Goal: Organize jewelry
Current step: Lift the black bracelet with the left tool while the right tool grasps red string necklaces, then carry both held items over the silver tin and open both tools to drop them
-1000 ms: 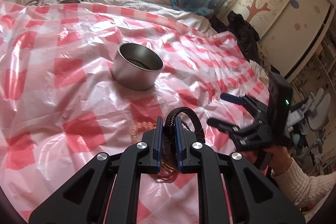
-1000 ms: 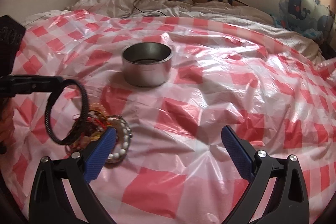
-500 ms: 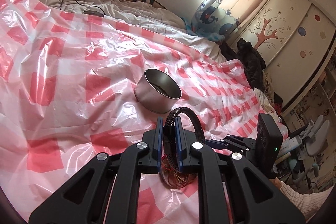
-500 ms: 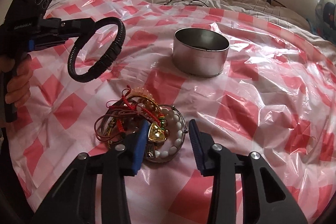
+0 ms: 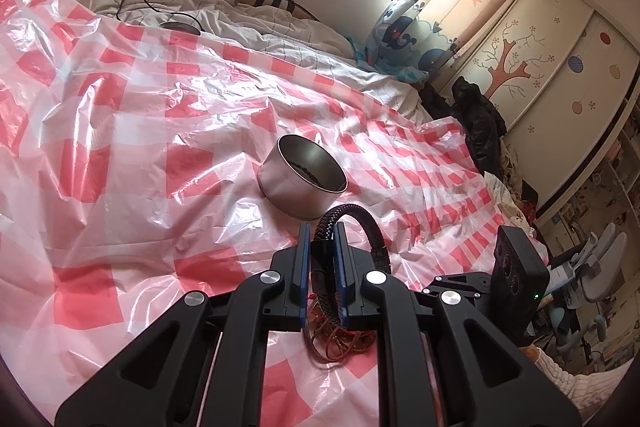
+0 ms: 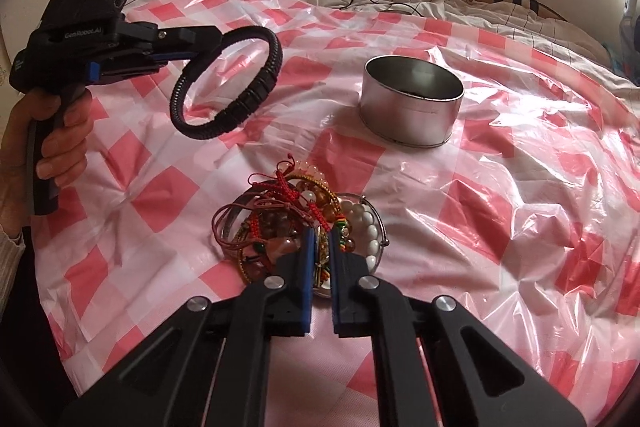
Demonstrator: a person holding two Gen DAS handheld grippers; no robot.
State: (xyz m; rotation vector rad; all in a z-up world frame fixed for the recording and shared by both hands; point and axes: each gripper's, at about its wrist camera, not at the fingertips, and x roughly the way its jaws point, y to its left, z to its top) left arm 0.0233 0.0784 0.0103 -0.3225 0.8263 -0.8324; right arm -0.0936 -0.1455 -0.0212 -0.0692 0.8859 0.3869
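Our right gripper has just been closing its jaws, and now they pinch something small in the jewelry pile. We cannot tell just which piece it is, maybe a bit of colored cord or a charm. A second ago those jaws stood wide open above the plastic sheet, away from the pile, so we think a new pick-up has just begun.

Our left gripper is clamped on the black braided bracelet and holds it up in the air. The bracelet hangs as a ring, off to the left of the pile and not touching it. A hand grips the handle.

That pile lies in a tangle on the near middle of the red and white sheet. We see white beads, amber beads and red cords.

Farther back on the sheet, well apart from the pile, stands the metal tin. Something dark already lies inside it. We guess the bracelet goes in there next, and most of the pile is not yet sorted.
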